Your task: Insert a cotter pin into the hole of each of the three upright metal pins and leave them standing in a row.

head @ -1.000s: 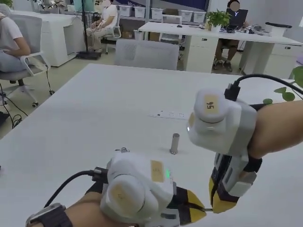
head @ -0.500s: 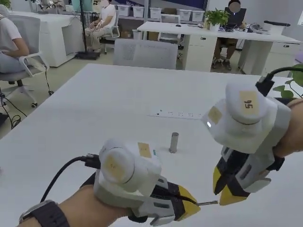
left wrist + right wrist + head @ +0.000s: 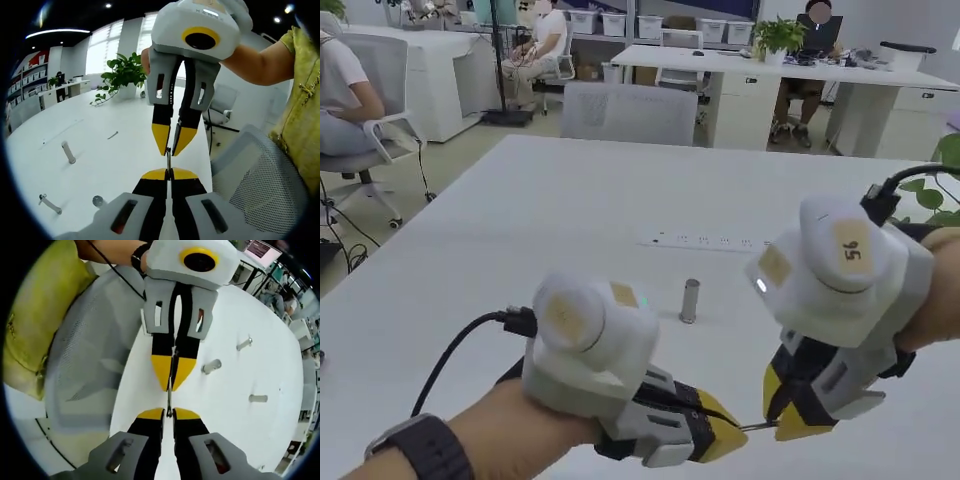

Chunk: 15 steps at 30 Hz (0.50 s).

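Grippers at near edge of white bench: left gripper low, pointing right, jaws closed tight on thin cotter pin, held approx. level w/ its end sticking out past the yellow tips. Right gripper reaches down from upper right, jaws narrow, tips pinched on that free end. Both grip same pin, tip to tip, above the bench. Behind them, mid-bench: upright metal pin, well apart from both grippers. Left gripper view adds second metal pin and third metal pin on bench near it; standing or lying, cannot tell through fisheye. Farther back: power strip, then grey chair at far edge.
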Each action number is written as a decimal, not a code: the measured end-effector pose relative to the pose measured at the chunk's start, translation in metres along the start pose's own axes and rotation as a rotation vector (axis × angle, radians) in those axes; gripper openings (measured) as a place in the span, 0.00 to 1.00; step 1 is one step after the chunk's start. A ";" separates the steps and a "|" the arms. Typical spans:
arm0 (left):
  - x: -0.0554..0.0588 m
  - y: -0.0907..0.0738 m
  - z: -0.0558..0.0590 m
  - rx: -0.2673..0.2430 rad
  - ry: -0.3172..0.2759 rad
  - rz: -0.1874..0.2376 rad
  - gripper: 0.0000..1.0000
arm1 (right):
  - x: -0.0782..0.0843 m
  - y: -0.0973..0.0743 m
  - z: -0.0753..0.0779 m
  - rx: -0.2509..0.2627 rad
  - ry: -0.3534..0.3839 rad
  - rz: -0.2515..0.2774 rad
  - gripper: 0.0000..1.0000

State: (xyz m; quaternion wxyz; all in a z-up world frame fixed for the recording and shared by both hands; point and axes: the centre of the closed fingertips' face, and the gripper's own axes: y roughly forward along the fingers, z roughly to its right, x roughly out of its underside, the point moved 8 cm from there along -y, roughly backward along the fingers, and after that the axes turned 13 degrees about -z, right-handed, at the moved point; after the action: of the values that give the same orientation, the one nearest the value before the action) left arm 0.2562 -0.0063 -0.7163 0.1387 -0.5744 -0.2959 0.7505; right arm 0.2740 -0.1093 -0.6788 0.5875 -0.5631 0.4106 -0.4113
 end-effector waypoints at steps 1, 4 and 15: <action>0.000 0.000 0.000 0.002 -0.006 0.004 0.00 | 0.000 0.000 0.000 0.004 -0.005 -0.001 0.07; -0.001 0.000 -0.001 0.010 -0.025 0.006 0.00 | 0.000 0.000 0.001 0.015 -0.015 -0.002 0.07; -0.001 -0.002 -0.002 -0.004 -0.003 0.014 0.00 | -0.001 -0.003 0.005 0.011 0.015 -0.001 0.04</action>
State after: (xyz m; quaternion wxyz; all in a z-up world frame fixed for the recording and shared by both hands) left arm 0.2582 -0.0048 -0.7150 0.1319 -0.5757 -0.2936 0.7516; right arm 0.2787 -0.1072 -0.6761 0.5874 -0.5570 0.4123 -0.4180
